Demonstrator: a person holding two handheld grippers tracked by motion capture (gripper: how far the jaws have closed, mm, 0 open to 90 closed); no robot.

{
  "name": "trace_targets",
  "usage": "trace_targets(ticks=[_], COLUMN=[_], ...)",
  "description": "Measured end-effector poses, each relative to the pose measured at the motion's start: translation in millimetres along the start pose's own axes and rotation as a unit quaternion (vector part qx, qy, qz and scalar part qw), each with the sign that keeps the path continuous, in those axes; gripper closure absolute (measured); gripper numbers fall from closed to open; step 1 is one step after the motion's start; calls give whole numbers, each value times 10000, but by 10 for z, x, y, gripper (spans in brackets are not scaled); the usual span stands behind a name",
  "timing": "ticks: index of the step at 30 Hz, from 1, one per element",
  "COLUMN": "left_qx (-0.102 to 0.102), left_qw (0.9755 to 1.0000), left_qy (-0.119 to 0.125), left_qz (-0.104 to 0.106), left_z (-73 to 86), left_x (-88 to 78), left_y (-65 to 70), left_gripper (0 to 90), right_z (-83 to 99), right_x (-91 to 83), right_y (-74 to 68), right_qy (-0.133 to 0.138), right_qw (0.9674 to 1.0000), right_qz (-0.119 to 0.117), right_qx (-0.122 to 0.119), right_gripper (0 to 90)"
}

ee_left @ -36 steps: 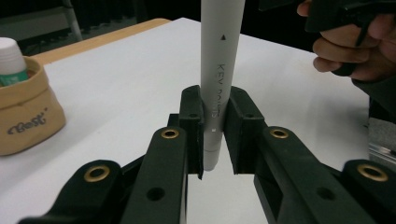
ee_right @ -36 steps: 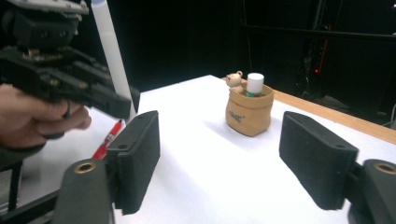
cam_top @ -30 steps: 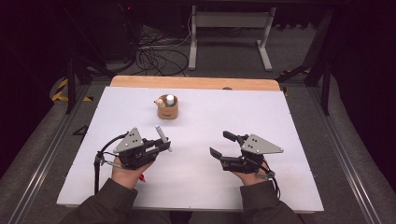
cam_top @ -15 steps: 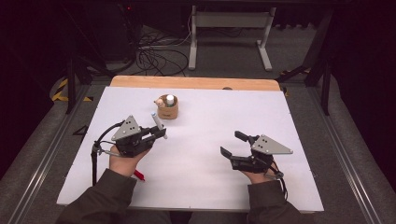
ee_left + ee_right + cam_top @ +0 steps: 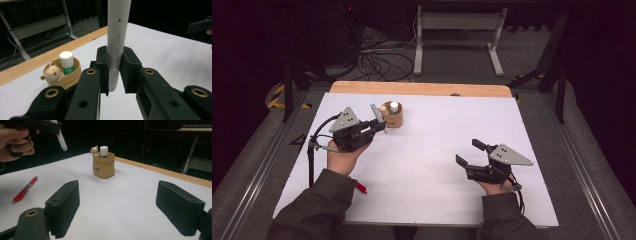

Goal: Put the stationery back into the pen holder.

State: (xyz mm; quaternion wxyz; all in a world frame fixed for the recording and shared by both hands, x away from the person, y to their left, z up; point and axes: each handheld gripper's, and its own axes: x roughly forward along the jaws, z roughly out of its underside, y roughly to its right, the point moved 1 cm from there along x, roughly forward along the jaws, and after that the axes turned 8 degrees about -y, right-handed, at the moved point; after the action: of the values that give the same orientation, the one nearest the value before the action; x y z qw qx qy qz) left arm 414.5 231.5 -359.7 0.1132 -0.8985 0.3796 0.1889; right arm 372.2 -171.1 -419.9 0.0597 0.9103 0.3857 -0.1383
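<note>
We grip a white marker [image 5: 116,50] in our left gripper [image 5: 371,126], beside the bear cup [image 5: 393,116]. Our right gripper [image 5: 469,154], its jaws just widening, holds nothing.

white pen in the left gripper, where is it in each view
High view: the white pen sits upper left, beside the wooden cup.
Left gripper view: centre, upright, clamped by the left gripper.
Right gripper view: top left, tip down.
Shared landmark: the wooden cup.
</note>
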Motion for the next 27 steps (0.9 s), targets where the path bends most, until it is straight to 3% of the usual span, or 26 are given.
trace_targets(ticks=[10,27], left_qx=[-131,-335], left_qw=[9997,9973], left_qy=[29,-22], left_qz=[-228,-652], left_z=[-106,-77], left_x=[118,450], left_y=[-179,-406], left_gripper=[785,784], right_z=[34,42], right_x=[-15,-11], right_y=[35,55], right_qy=[-25,-39], right_qw=[10000,10000], right_qz=[50,58], right_qx=[25,37], right_gripper=[194,191])
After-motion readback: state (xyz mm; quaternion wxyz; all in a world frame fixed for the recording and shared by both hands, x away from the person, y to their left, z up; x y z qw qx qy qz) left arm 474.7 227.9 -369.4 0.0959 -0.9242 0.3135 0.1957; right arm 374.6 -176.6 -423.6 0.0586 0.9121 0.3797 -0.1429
